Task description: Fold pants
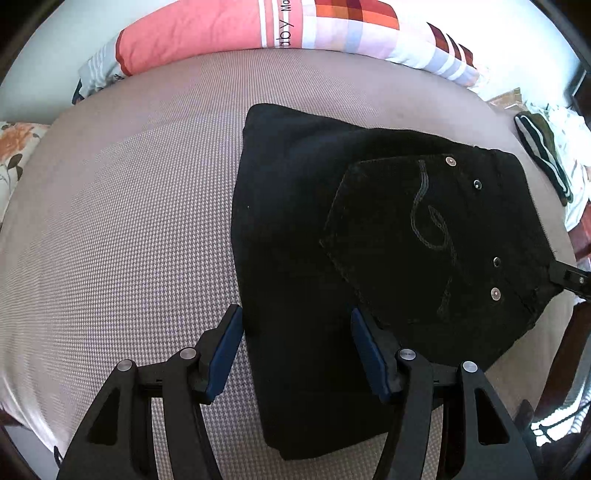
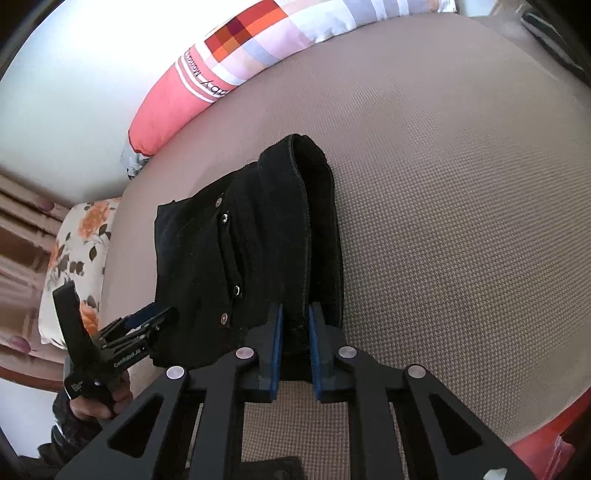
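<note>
Right gripper [image 2: 295, 332]: fingers pinched on pants [image 2: 258, 236] edge.
Left gripper [image 1: 295, 350]: fingers wide, holding nothing, pants between them.
Danger: thick fold may slip out, flop open on bed [image 2: 443, 221].

Black left gripper [image 1: 297, 347], blue-padded jaws, silver rivets, dark sleeve [image 2: 61, 439]

The near end of the folded black denim pants [image 2: 251, 266] is hidden behind the right gripper [image 2: 295, 343] in the right wrist view, so the pinched fabric there is not seen. In the left wrist view the right gripper is cut off by the right edge. The pink and checked pillow [image 1: 221, 33] is cropped at the top, its lettering only partly readable. The striped dark garment [image 1: 543, 155] at far right cannot be identified.
</note>
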`<state>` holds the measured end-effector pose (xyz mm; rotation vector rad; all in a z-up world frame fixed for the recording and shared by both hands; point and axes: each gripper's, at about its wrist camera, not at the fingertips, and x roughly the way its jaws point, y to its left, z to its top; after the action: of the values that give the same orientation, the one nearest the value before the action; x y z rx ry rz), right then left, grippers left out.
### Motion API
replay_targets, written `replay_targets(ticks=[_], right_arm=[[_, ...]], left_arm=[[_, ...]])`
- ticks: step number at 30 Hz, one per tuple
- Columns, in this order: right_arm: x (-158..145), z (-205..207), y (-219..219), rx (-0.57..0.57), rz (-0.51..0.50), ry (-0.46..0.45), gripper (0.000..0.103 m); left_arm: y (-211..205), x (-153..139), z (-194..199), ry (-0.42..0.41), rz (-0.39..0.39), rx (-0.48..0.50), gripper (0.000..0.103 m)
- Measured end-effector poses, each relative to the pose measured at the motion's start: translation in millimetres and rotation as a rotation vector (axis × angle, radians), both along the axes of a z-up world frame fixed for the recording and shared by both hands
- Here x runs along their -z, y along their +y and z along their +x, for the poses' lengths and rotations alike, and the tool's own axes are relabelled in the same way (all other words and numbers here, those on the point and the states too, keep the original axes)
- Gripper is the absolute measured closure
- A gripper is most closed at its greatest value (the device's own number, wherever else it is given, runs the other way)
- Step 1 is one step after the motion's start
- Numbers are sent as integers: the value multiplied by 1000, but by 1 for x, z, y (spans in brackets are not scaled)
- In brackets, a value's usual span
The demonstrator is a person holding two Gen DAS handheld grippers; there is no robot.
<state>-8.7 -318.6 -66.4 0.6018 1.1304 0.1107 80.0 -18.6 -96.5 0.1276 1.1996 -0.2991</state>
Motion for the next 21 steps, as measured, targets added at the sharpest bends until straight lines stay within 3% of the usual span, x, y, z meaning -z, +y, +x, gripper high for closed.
replay_targets(ticks=[7,11,14,21], right_arm=[[-13,-16,11,-24,-73,-2,93],[2,-14,12,-27,-112,27,93],[16,-10,7,-12,-98,52,93],[18,-9,2,8,-69,59,88]], left_arm=[[-3,0,-11,-5,13,20,42],[-3,5,-12,-4,17,21,42],[-1,8,-10,4,6,6,39],[1,10,-4,6,-6,-9,35]])
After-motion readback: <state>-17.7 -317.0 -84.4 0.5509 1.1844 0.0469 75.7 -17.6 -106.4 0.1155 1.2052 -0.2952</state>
